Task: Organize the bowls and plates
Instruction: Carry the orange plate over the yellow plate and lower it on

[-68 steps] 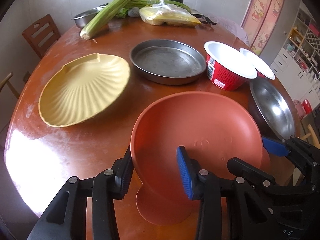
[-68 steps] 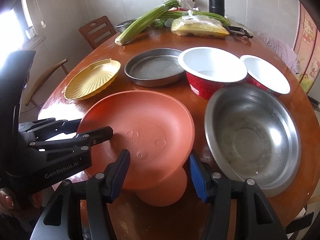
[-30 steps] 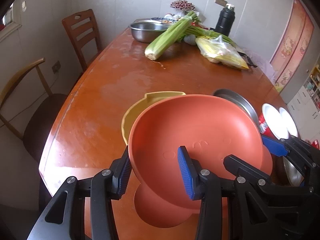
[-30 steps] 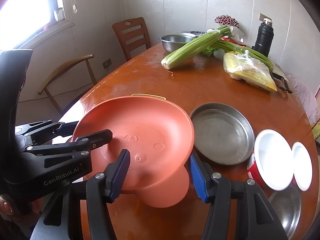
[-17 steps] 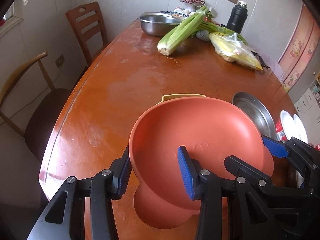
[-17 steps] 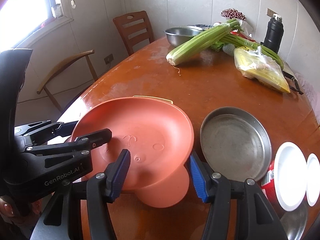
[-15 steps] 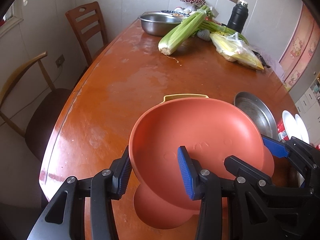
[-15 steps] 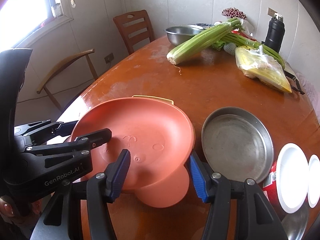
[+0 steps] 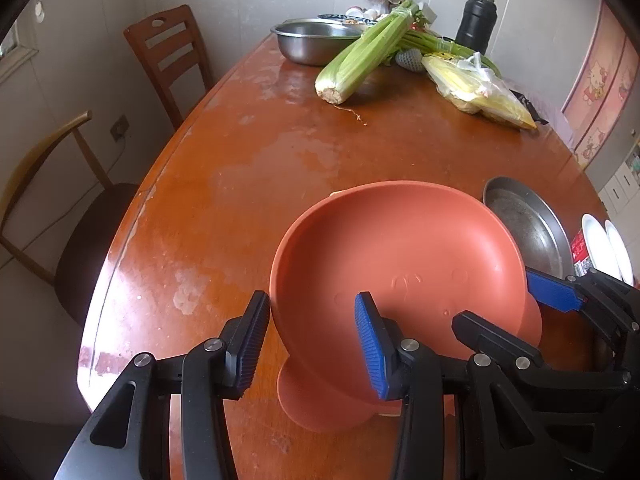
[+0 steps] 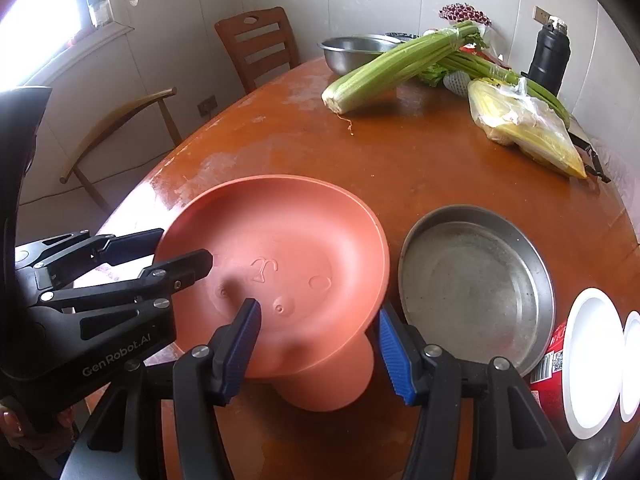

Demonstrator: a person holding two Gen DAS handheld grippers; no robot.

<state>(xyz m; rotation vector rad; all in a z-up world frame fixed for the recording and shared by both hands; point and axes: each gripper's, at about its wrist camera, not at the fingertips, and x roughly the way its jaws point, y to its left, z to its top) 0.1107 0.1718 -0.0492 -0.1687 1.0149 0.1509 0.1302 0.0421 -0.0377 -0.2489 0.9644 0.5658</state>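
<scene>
Between both claws: terracotta-orange plastic bowl, rim clamped by left gripper and right gripper (each side).
Left view only: yellow edge peeking behind the bowl.

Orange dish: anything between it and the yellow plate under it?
Nothing visible. The orange dish, gripped at its rim by the left gripper and right gripper, covers the yellow plate except a sliver at its far edge, so the gap beneath is hidden. The steel pan lies beside it, not under it.
</scene>
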